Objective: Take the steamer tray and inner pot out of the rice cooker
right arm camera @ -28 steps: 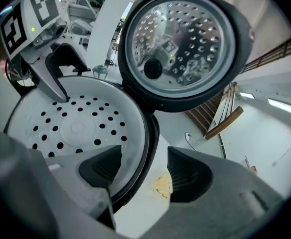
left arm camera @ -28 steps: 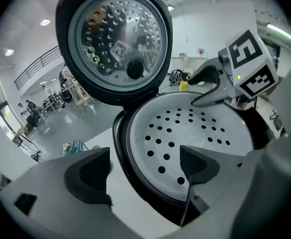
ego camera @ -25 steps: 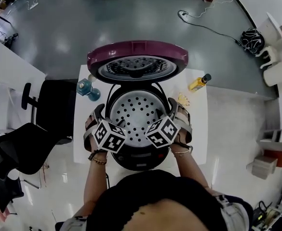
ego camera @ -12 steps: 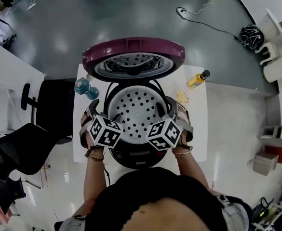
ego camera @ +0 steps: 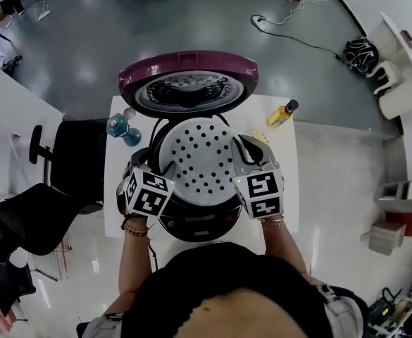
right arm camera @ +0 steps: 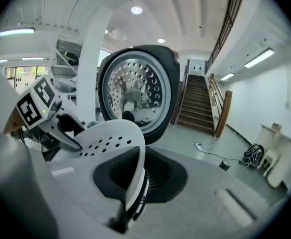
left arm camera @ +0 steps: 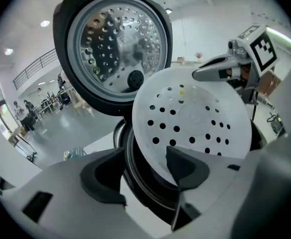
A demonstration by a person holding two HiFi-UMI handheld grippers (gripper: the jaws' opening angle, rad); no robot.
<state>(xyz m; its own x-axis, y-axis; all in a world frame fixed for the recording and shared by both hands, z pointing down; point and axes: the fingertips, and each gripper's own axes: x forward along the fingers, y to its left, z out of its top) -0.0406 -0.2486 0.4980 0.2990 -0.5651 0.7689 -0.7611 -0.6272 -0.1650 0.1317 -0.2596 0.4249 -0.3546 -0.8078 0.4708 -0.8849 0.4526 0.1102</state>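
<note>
The black rice cooker point(ego camera: 195, 220) stands on a white table with its purple lid point(ego camera: 188, 83) raised. The white perforated steamer tray point(ego camera: 198, 157) is lifted above the cooker's opening and tilted. My right gripper point(ego camera: 244, 153) is shut on the tray's right rim; the rim point(right arm camera: 135, 148) runs between its pads, and its jaws have just been closing. My left gripper point(ego camera: 144, 166) is at the tray's left edge. Its jaws have just been closing too, but they still stand apart point(left arm camera: 143, 178): the tray's edge point(left arm camera: 155, 153) lies by the right pad, clear of the left one.
A blue bottle point(ego camera: 121, 127) stands at the table's far left and a yellow bottle point(ego camera: 282, 113) at its far right. Black office chairs point(ego camera: 72, 160) crowd the left side of the table point(ego camera: 290, 189). A cable point(ego camera: 297, 37) lies on the floor beyond.
The steamer tray has risen out of the cooker and tilted. The right gripper rose, rolled and shut on its rim. The left gripper rose slightly.
</note>
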